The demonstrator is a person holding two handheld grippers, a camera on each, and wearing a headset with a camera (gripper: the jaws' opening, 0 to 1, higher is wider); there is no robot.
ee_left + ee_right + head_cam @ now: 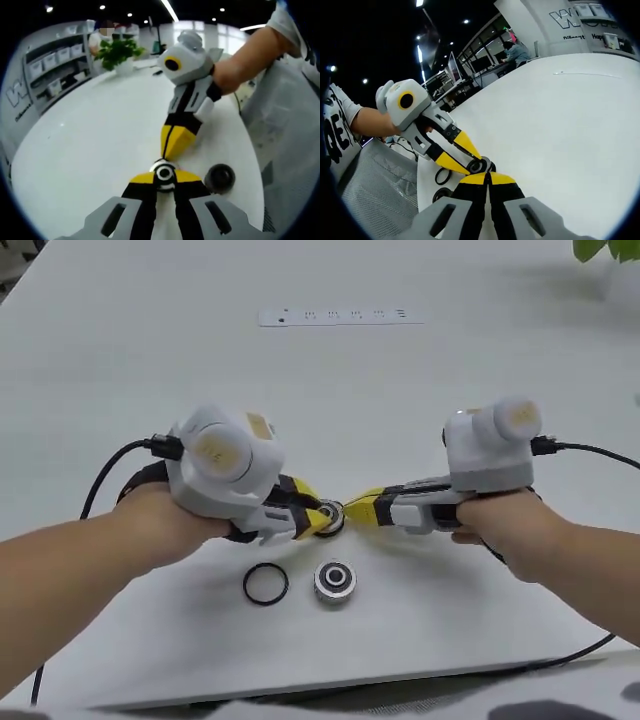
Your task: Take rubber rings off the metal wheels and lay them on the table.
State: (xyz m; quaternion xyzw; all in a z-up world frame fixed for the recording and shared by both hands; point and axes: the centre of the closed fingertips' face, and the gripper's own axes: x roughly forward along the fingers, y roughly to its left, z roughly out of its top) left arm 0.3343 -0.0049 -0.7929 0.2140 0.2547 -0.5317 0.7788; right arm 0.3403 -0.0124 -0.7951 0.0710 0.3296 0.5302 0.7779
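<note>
My left gripper (316, 521) (165, 176) is shut on a small metal wheel (330, 517) (164, 173) (481, 165), held just above the table. From the other side, my right gripper (351, 508) (489, 176) has its yellow jaws shut, tips against the wheel's rim. Whether they pinch its rubber ring I cannot tell. A loose black rubber ring (265, 584) (442, 176) lies flat on the table below the grippers. Beside it to the right lies a second metal wheel (335, 580) (220, 178).
The white table (420, 390) stretches far ahead, with a white power strip (340, 316) near its far edge. Black cables (105, 480) trail from both grippers. A green plant (605, 250) stands at the far right corner. The table's front edge (330, 685) is close.
</note>
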